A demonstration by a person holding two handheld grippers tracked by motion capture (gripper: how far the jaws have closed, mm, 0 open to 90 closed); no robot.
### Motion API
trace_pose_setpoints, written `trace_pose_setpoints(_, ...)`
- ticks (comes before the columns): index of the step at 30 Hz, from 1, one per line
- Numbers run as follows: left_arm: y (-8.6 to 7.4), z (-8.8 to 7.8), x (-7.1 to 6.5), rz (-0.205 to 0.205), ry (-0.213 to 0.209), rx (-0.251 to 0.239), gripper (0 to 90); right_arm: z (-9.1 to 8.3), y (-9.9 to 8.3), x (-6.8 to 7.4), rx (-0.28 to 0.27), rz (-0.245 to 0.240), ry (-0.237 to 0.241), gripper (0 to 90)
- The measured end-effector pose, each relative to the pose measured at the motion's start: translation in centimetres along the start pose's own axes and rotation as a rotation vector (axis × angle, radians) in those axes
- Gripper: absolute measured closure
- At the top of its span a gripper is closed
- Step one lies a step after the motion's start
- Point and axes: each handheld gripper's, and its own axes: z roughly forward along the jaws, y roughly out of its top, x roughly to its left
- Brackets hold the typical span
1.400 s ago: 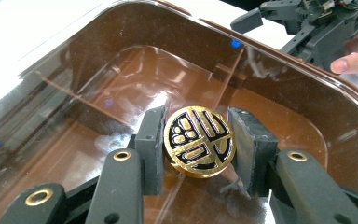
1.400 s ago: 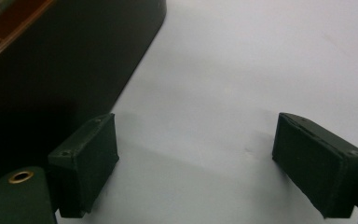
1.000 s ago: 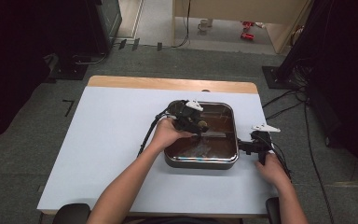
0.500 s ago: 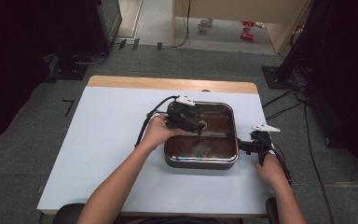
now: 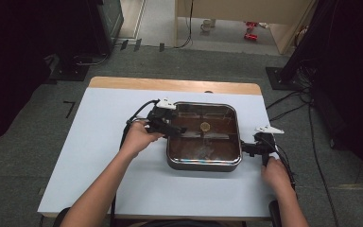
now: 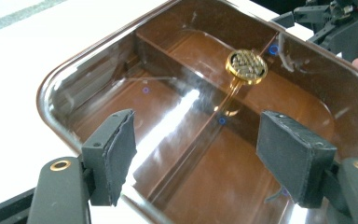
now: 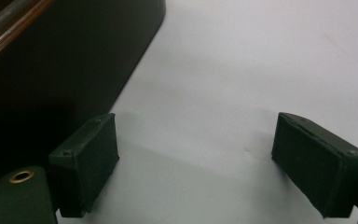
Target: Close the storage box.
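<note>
A square brown pan (image 5: 203, 163) with rounded corners and a shiny metal rim sits flat on a white table, right of its centre. A clear lid covers it, catching streaks of reflected light. At the middle of the lid is a small round gold knob (image 6: 246, 65) with a woven pattern on top. Through the lid a low ridge shows, splitting the pan into a near half and a far half. Both halves look bare.
</note>
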Motion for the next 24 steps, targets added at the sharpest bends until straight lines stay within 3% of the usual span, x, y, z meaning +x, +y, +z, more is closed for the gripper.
trace_pose_setpoints(3, -0.9, -1.0, 0.3, 0.004, 0.04, -0.003, 27.6, 0.0, 0.0, 0.0, 0.001, 0.004, -0.001, 14.1)
trace_pose_setpoints(7, -2.4, -2.3, 0.6, -0.025, 0.053, -0.02, 27.0, 0.0, 0.0, 0.0, 0.001, 0.003, -0.001, 14.1)
trace_pose_setpoints(21, -7.2, -4.5, 0.8, -0.066, 0.14, -0.062, 25.4, 0.0, 0.0, 0.0, 0.0, 0.004, 0.0, 14.1)
trace_pose_setpoints(24, -8.1, -4.7, 0.8, -0.054, 0.159, -0.06, 25.1, 0.0, 0.0, 0.0, 0.0, 0.004, 0.0, 14.1)
